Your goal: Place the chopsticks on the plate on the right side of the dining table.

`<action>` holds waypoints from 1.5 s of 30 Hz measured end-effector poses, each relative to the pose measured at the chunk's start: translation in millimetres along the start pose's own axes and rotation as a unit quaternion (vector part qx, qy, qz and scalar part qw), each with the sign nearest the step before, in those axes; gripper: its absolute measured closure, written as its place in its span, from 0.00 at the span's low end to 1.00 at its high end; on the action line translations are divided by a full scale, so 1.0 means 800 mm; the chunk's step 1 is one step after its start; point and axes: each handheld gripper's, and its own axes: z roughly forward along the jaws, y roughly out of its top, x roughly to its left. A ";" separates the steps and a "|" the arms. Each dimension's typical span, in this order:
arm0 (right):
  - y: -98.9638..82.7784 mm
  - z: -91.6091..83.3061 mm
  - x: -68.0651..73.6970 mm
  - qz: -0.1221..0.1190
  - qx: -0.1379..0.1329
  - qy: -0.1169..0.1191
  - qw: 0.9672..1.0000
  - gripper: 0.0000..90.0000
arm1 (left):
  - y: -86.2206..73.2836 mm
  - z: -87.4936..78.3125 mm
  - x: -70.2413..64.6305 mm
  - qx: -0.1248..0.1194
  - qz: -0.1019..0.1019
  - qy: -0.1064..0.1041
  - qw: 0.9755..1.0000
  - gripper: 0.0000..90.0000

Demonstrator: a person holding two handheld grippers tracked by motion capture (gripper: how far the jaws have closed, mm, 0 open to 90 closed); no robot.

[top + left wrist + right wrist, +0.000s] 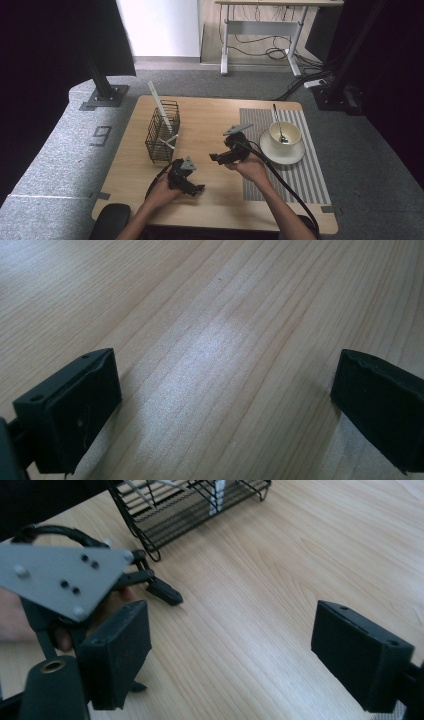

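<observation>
Lying beyond right hand-held gripper (230, 655): wire basket (190, 505)

Looking at a pale wood-grain table (210, 120), with a grey-and-white striped mat (310, 175) lying along its right edge. Sporting a cream bowl (289, 131) on a matching saucer (295, 154). Showing off a black wire rack (160, 135) near the left edge, white utensils (159, 106) poking out.

Wire basket (190, 505) cut off by top edge in right gripper view; contents (162, 117) too small to identify.
</observation>
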 end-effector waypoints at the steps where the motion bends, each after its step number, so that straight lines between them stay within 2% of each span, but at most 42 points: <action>1: 0.005 0.001 0.002 -0.002 0.001 0.002 1.000 0.18 | 0.000 0.000 0.000 0.001 0.001 0.000 1.000 0.00; 3: 0.009 0.002 0.003 -0.003 0.000 0.005 1.000 0.19 | 0.000 0.000 0.000 0.001 0.001 0.000 1.000 0.00; 6: 0.029 0.005 0.011 -0.019 0.003 0.011 1.000 0.24 | 0.000 0.000 0.000 0.001 0.001 0.000 1.000 0.00; 10: 0.043 0.008 0.017 -0.027 0.000 0.018 0.999 0.24 | 0.000 0.000 0.000 0.001 0.000 -0.001 1.000 0.00; 15: 0.069 0.016 0.030 -0.048 -0.004 0.025 0.999 0.25 | 0.000 0.000 0.000 0.001 0.000 -0.001 1.000 0.00; 27: 0.103 0.027 0.053 -0.065 -0.018 0.056 0.996 0.25 | 0.000 0.000 0.000 0.001 0.001 -0.001 1.000 0.00; 33: 0.117 0.033 0.068 -0.082 -0.015 0.057 0.995 0.28 | 0.000 0.000 0.001 0.002 0.002 -0.001 1.000 0.00; 36: 0.122 0.038 0.071 -0.084 -0.023 0.066 0.994 0.34 | 0.000 0.000 0.000 0.001 0.002 -0.001 1.000 0.00; 39: 0.126 0.044 0.072 -0.076 -0.019 0.068 0.995 0.36 | 0.000 0.000 0.000 0.001 0.002 -0.001 1.000 0.00; 41: 0.128 0.047 0.075 -0.081 -0.019 0.071 0.994 0.40 | 0.000 0.000 0.000 0.001 0.002 -0.001 1.000 0.00; 45: 0.130 0.052 0.082 -0.102 -0.025 0.067 0.992 0.55 | 0.000 0.000 0.000 0.001 0.002 -0.002 1.000 0.00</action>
